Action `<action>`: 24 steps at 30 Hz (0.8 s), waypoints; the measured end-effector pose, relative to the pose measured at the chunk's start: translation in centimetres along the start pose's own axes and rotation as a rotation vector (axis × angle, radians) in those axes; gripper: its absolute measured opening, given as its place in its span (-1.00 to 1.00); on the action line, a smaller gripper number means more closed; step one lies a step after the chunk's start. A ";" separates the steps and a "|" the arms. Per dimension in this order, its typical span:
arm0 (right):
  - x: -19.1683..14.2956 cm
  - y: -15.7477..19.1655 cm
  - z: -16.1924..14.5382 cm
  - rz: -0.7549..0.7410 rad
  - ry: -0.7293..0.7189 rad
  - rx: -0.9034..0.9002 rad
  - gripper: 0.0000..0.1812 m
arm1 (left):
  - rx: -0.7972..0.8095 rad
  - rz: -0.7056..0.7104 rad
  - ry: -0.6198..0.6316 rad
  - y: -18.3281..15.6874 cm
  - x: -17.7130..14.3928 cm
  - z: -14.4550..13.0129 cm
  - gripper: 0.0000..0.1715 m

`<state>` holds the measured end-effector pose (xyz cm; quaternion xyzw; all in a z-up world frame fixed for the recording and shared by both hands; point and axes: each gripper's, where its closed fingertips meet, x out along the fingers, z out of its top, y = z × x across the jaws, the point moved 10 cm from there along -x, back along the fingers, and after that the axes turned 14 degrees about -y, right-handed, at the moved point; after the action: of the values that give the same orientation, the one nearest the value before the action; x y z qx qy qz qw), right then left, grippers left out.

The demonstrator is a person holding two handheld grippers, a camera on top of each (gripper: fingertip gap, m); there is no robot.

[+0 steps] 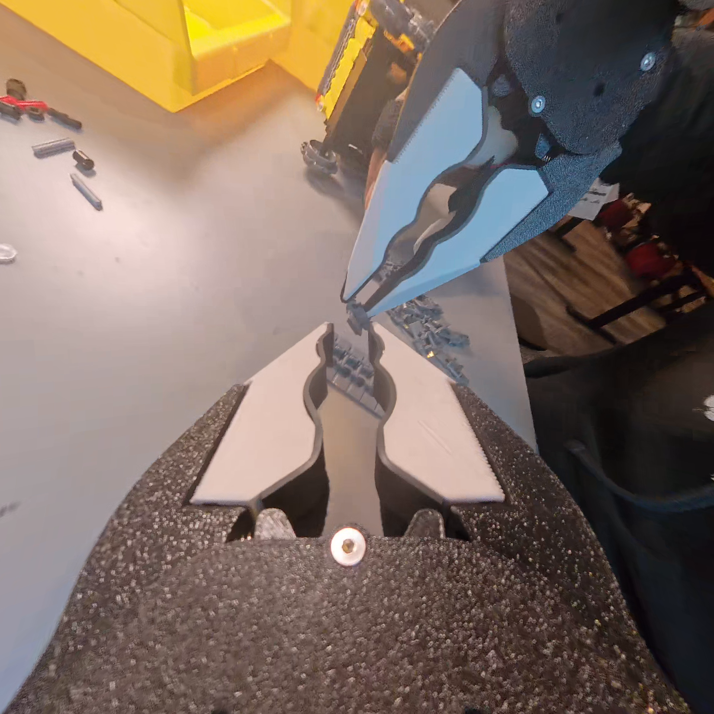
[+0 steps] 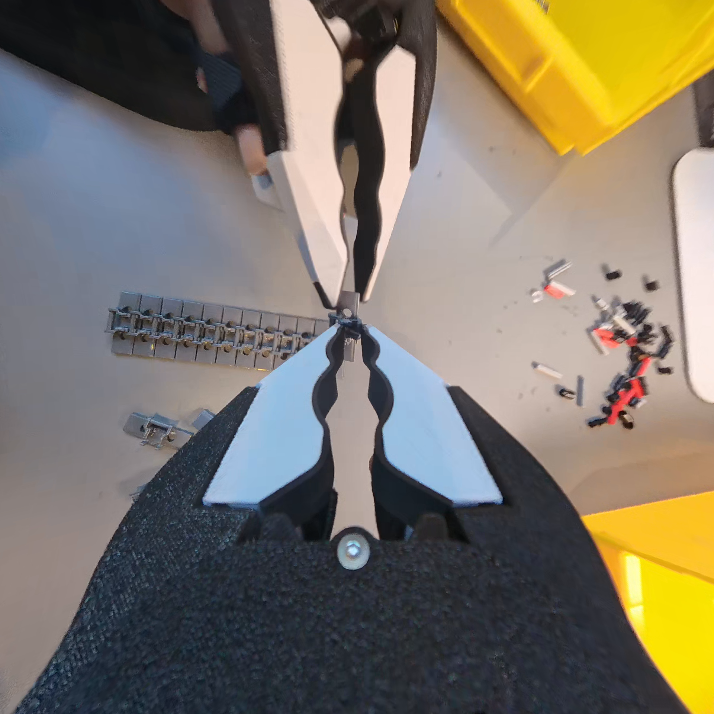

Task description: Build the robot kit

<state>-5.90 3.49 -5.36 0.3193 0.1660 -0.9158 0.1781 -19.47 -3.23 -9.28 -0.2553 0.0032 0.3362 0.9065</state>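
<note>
My left gripper points at the near end of a grey track chain lying flat on the table. In the right wrist view it comes down from the top, jaws nearly closed on a small grey link. My right gripper meets it tip to tip, shut on a small dark connector piece that touches the grey link. In the left wrist view the right gripper reaches in from the upper right with the dark piece at its tips.
Yellow bins stand at the back, and a yellow and black model beside them. Loose red, black and grey parts lie scattered. A spare link lies near the chain. The table edge is close. Only a small space, under 4 cm, lies between the two pairs of fingers. Both grippers' tips are roughly 10 cm from the grey track chain.
</note>
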 end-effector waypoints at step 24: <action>1.1 -2.1 -1.5 0.128 0.121 0.203 -0.95 | 0.303 0.081 0.145 -1.8 0.6 -1.1 -0.86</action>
<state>-6.82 5.75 -6.82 0.4005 0.0623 -0.8937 0.1926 -17.74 -4.59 -9.49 -0.1388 0.1294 0.3490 0.9177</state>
